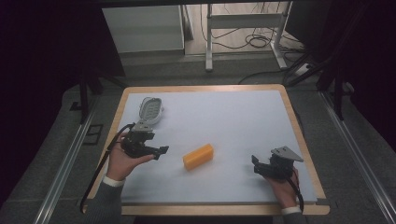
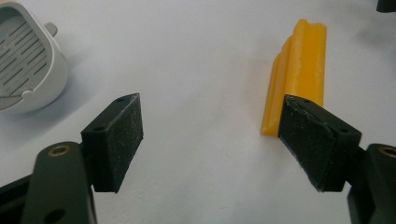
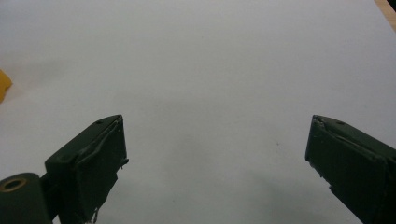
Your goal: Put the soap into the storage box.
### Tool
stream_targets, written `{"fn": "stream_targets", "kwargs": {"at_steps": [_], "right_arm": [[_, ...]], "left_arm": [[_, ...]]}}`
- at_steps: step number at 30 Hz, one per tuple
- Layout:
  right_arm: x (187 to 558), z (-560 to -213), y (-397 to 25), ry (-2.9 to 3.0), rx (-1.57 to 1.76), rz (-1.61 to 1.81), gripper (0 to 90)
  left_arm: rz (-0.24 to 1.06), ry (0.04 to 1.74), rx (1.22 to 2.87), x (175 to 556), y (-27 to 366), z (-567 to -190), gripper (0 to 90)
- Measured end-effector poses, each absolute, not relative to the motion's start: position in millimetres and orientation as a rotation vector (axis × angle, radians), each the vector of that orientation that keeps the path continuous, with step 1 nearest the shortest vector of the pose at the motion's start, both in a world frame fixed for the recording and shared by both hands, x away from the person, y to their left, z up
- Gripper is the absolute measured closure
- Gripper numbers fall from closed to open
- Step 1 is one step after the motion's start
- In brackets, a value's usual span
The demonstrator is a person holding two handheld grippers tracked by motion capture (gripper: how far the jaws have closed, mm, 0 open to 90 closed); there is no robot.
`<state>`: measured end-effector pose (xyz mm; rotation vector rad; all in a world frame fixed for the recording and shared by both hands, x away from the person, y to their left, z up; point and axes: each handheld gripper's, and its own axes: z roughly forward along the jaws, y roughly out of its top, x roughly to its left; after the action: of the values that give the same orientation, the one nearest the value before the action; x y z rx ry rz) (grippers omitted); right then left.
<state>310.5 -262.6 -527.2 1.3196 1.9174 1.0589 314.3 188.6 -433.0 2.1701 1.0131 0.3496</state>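
A yellow-orange block (image 1: 198,156) lies on the white mat near the middle of the table. In the left gripper view the block (image 2: 299,70) lies just ahead, partly behind the right-hand jaw. My left gripper (image 1: 161,151) is held left of the block, open, with nothing between its pads (image 2: 114,140). My right gripper (image 1: 254,162) is held at the right front of the mat, open and empty, its pads (image 3: 95,163) wide apart over bare mat. A grey slotted soap dish (image 1: 151,110) sits at the back left; the same soap dish (image 2: 25,70) appears at the upper left.
The white mat (image 1: 224,121) covers a wooden-edged table (image 1: 299,135). Beyond the table stand a white frame leg (image 1: 208,44) and loose cables (image 1: 254,41) on the floor. Dark curtains hang on both sides.
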Motion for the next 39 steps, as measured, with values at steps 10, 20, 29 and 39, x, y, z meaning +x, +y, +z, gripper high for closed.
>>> {"fn": "stream_targets", "kwargs": {"at_steps": [10,20,29,39], "right_arm": [[310,-527,-262,1.917,1.320,1.058,5.4],[310,-527,-262,1.916,1.318,1.054,5.4],[310,-527,-262,1.915,1.315,1.047,5.4],[310,-527,-262,1.914,1.316,1.045,5.3]], "left_arm": [[0.358,0.983,2.217,323,174,-428,22.7],[0.347,0.948,2.271,333,157,-431,22.7],[0.325,0.936,2.288,339,145,-432,22.7],[0.305,0.931,2.307,342,135,-437,22.9]]}}
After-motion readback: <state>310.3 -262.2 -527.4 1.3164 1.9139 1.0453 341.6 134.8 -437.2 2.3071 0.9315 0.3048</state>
